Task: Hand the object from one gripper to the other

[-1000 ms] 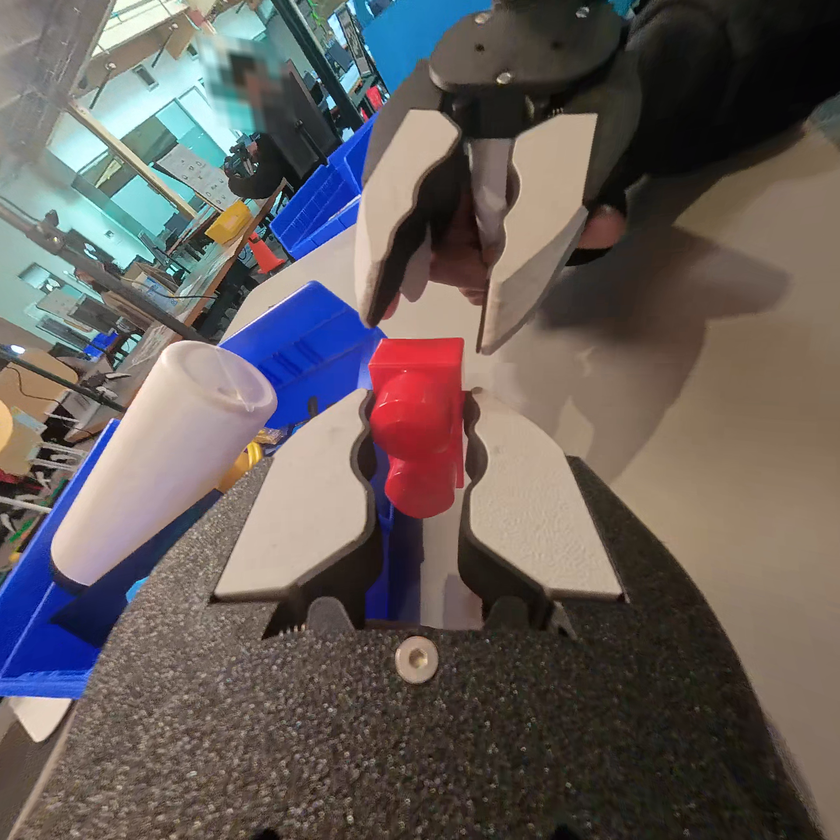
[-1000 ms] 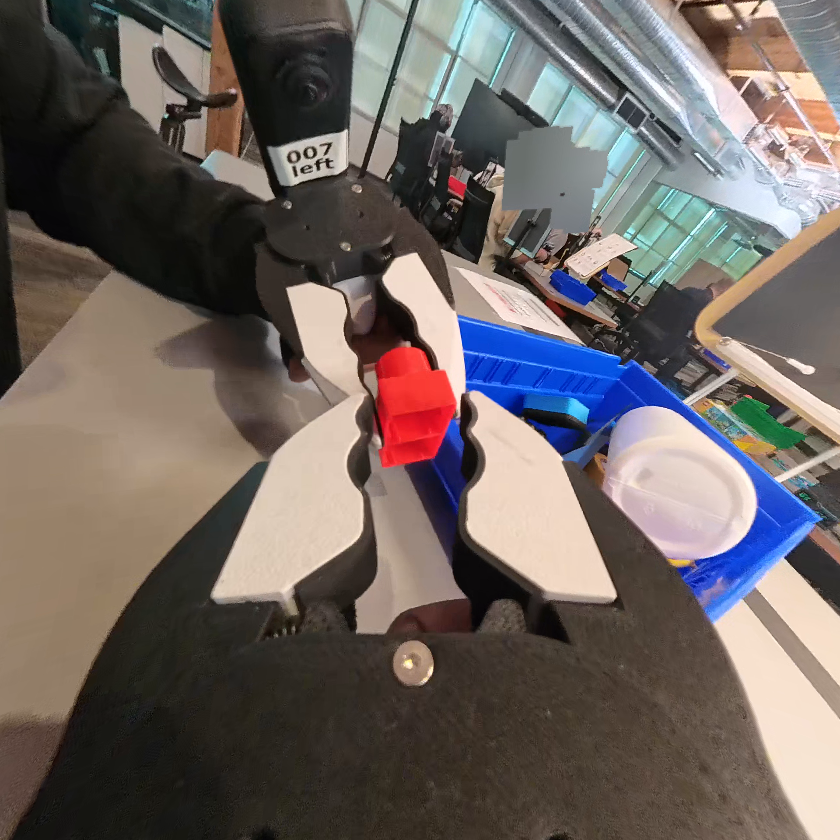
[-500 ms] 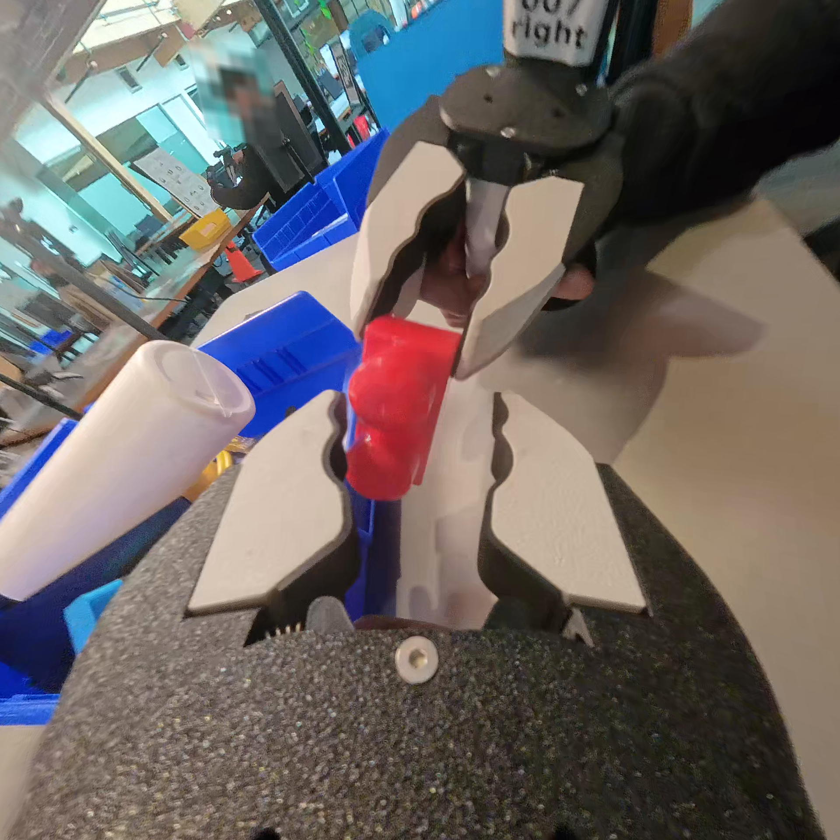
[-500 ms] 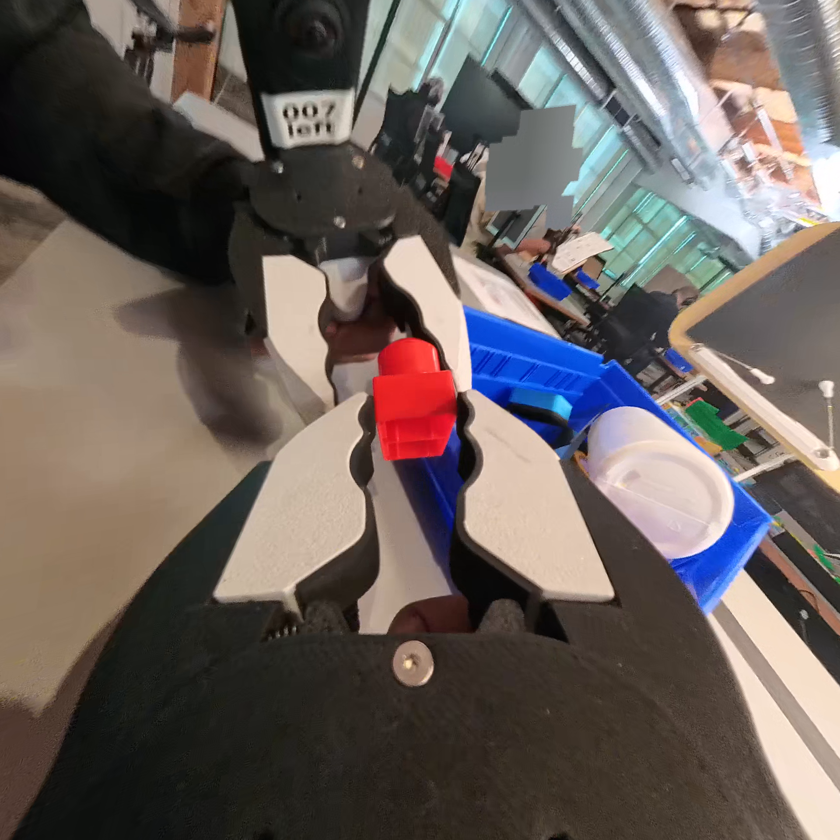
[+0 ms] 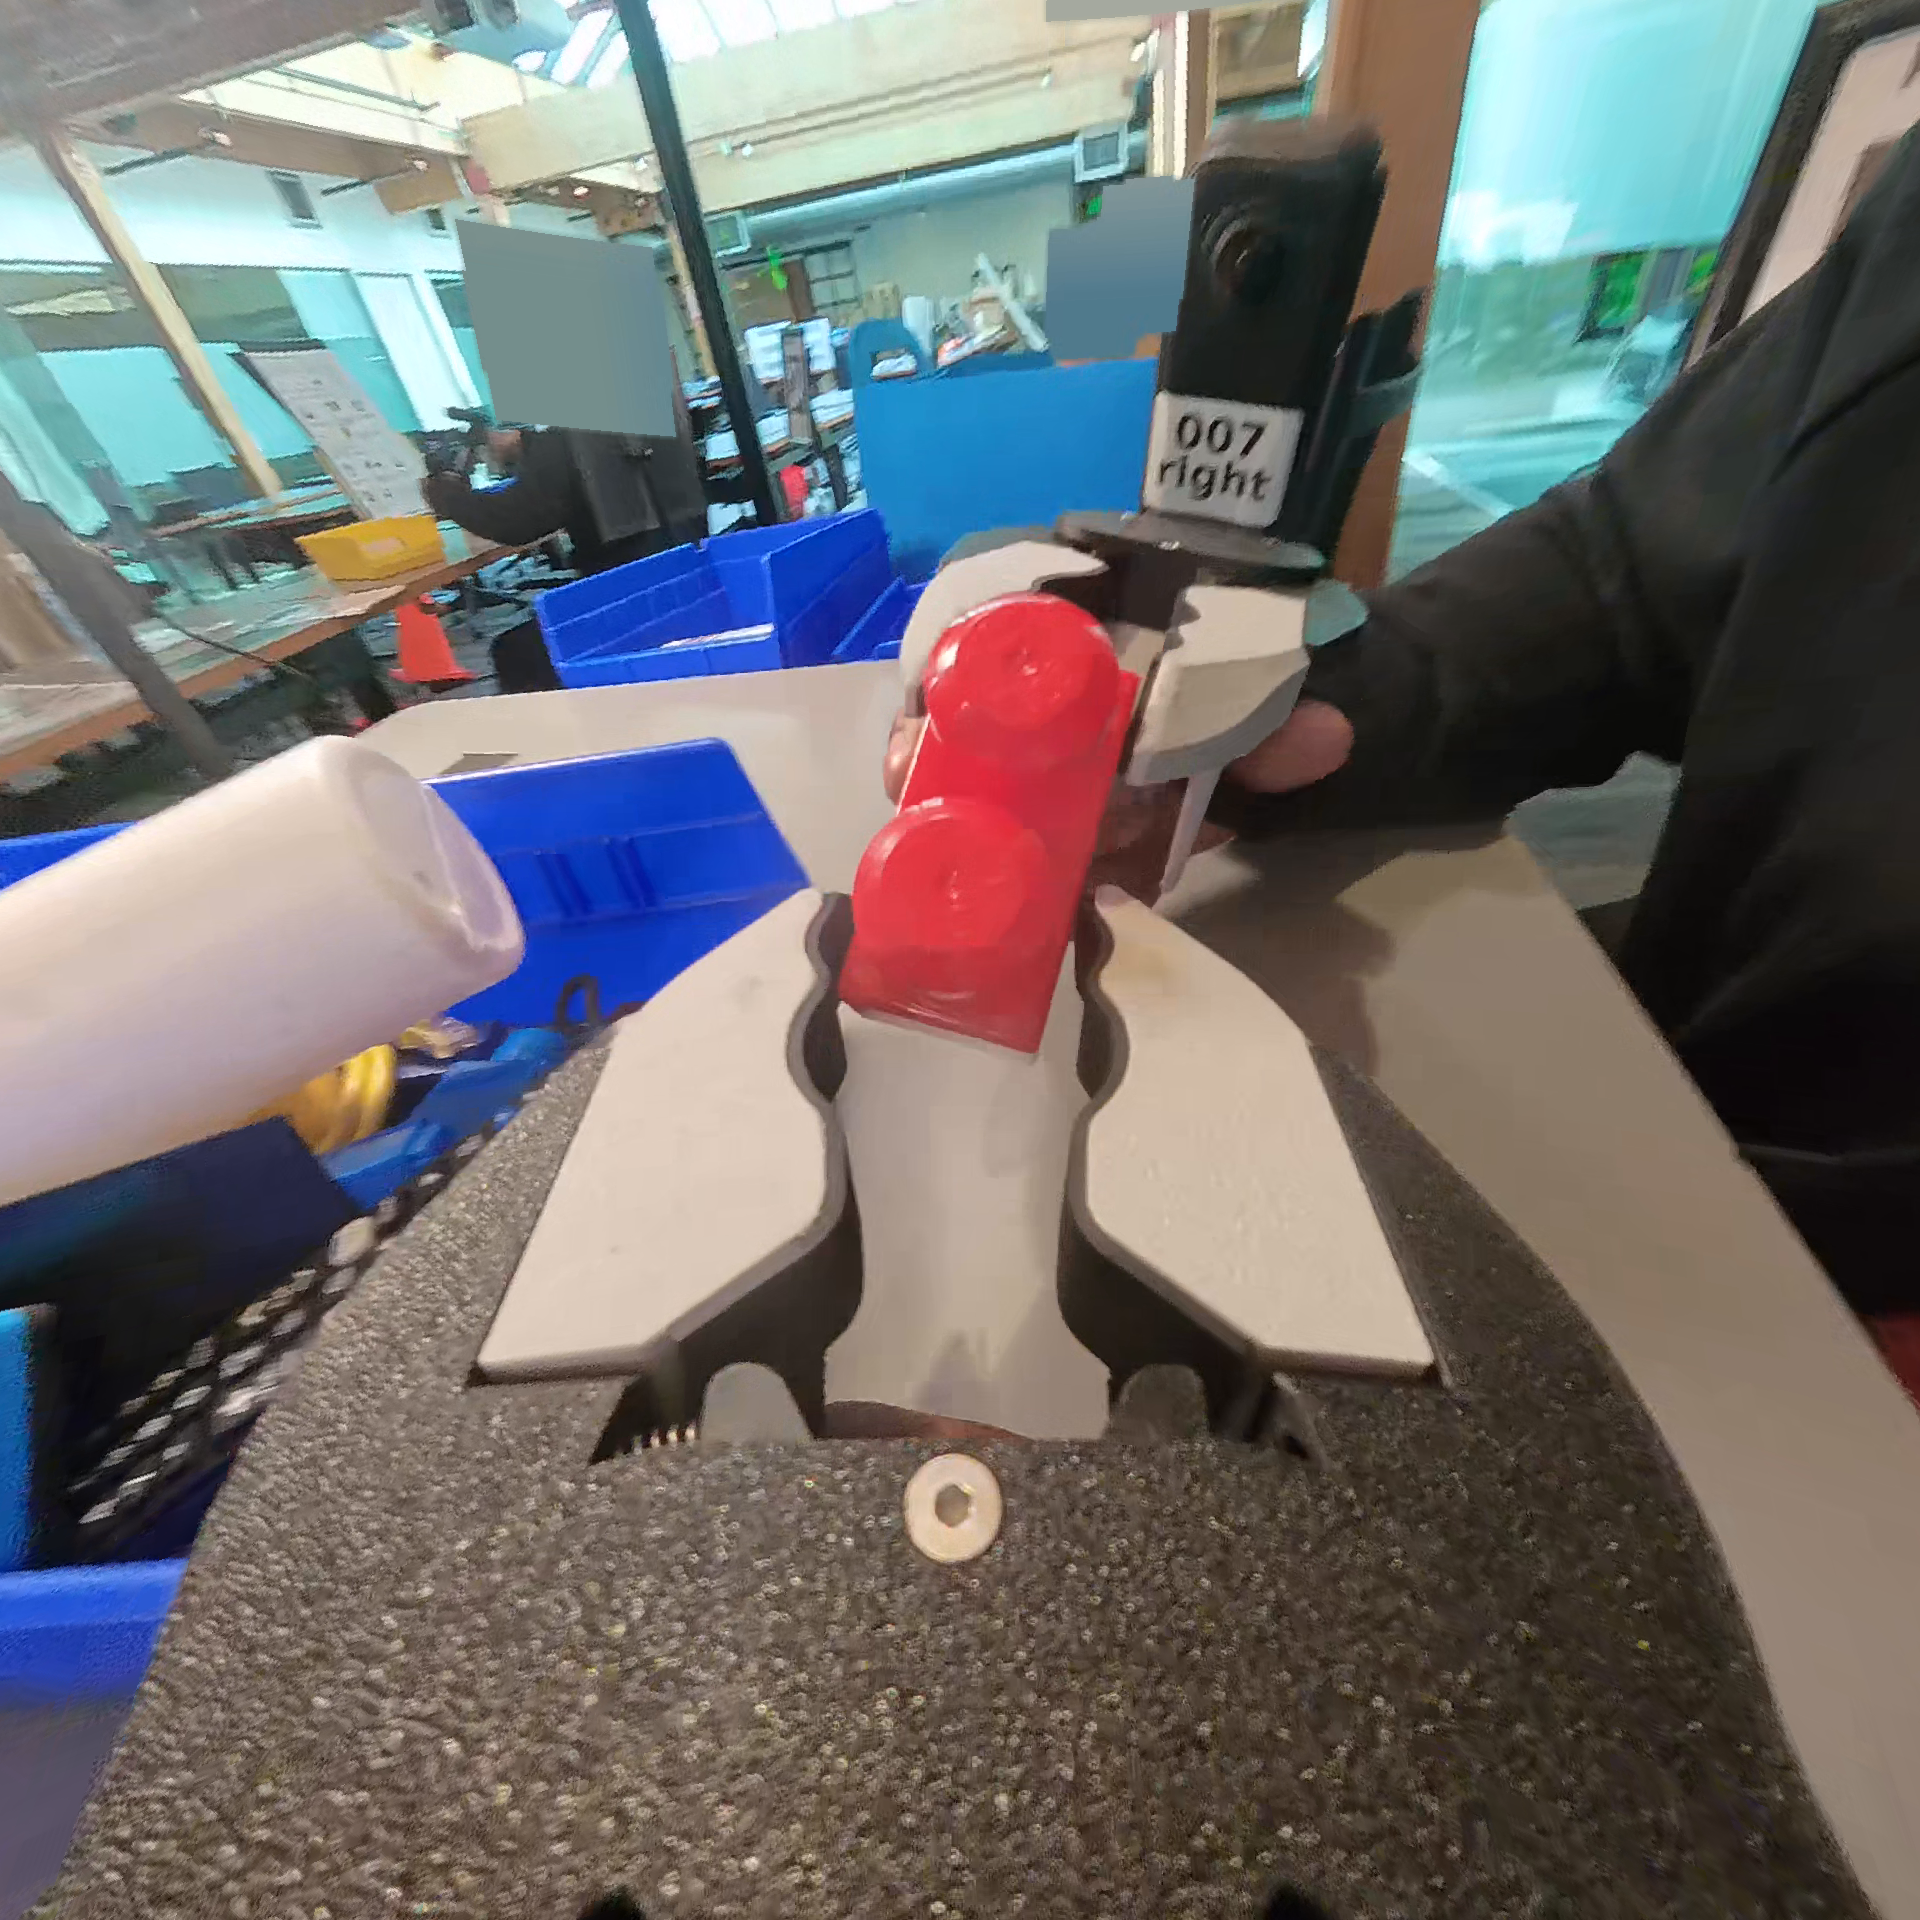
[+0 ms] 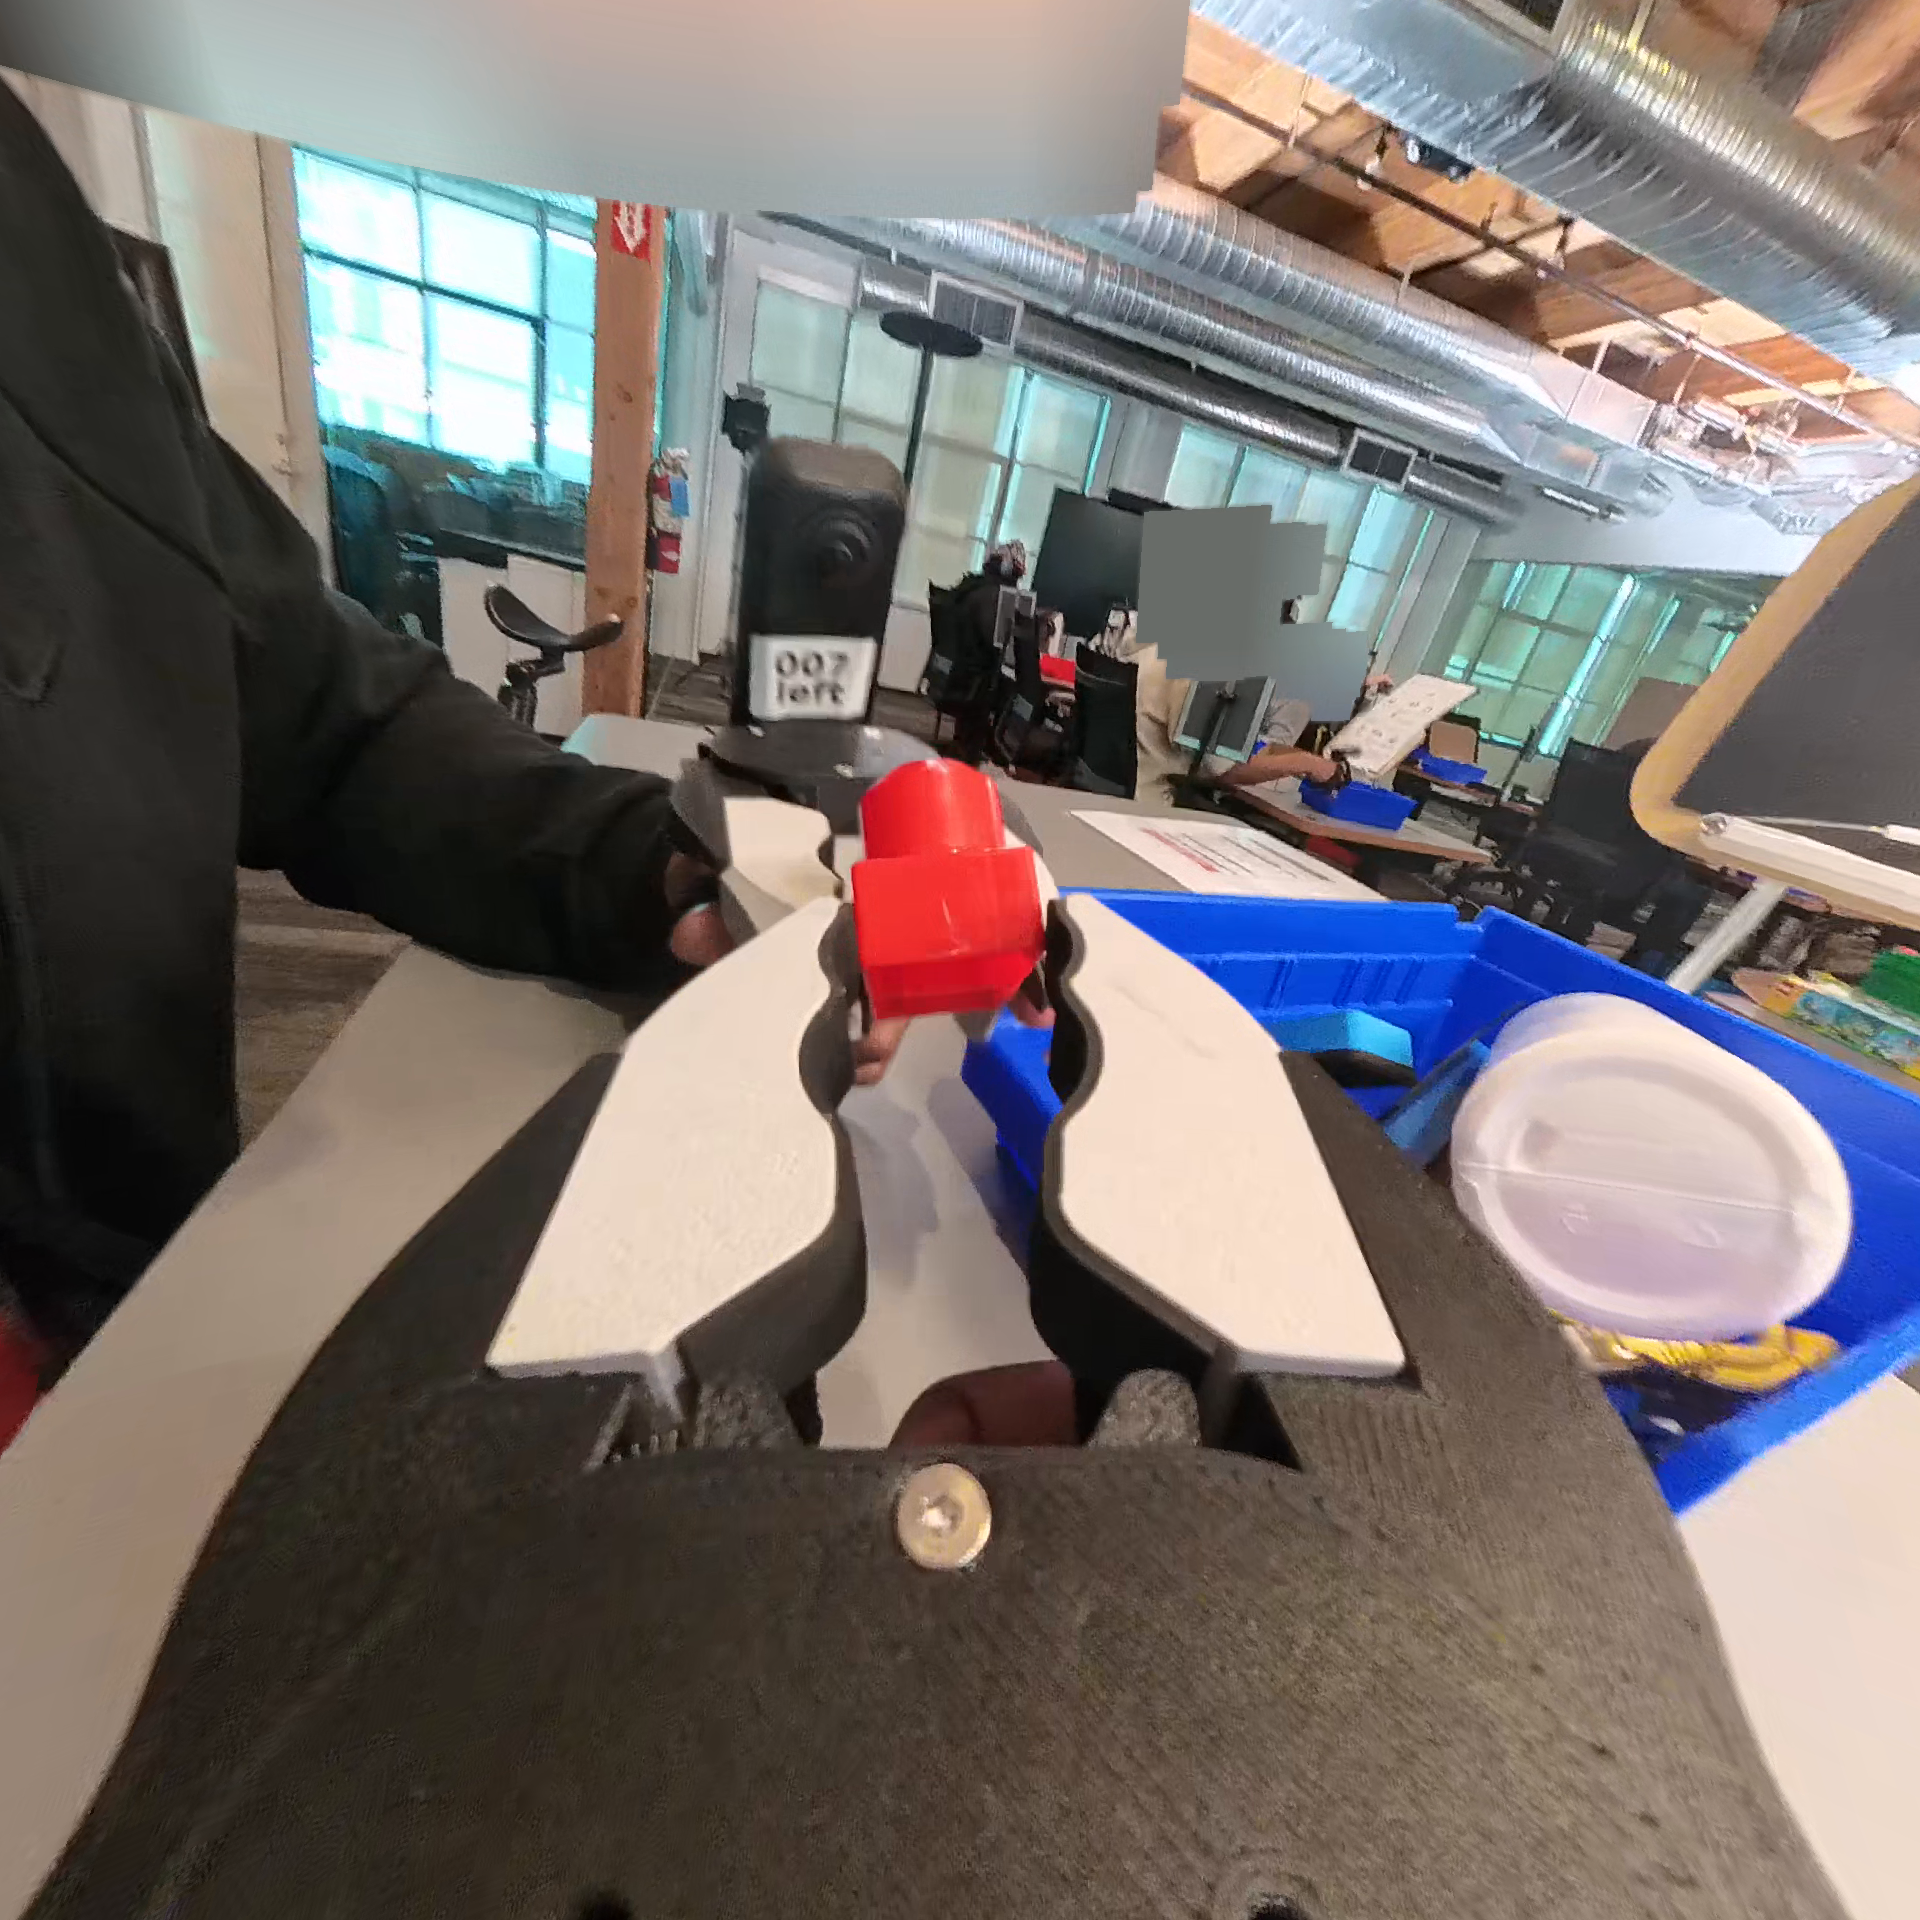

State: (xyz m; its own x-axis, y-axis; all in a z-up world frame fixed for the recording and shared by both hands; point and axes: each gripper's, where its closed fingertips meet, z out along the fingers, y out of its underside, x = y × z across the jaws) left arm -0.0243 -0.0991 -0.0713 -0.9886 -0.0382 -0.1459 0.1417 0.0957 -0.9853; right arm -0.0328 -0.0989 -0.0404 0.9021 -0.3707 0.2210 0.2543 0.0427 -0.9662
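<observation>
red plastic block [image 6: 945,914] sits clamped in the right claw [image 6: 940,940] above the worktop [image 5: 1558,1091] edge; the left claw [image 5: 951,961], parted, brackets its end. handover looks nearly complete; only withdrawal remains.

I'm in an open workshop-lab: exposed silver ceiling ducts [image 6: 1621,125], blue plastic parts bins [image 5: 717,613] on grey worktables [image 5: 1558,1091], big industrial windows [image 6: 426,343], people at benches behind.
</observation>
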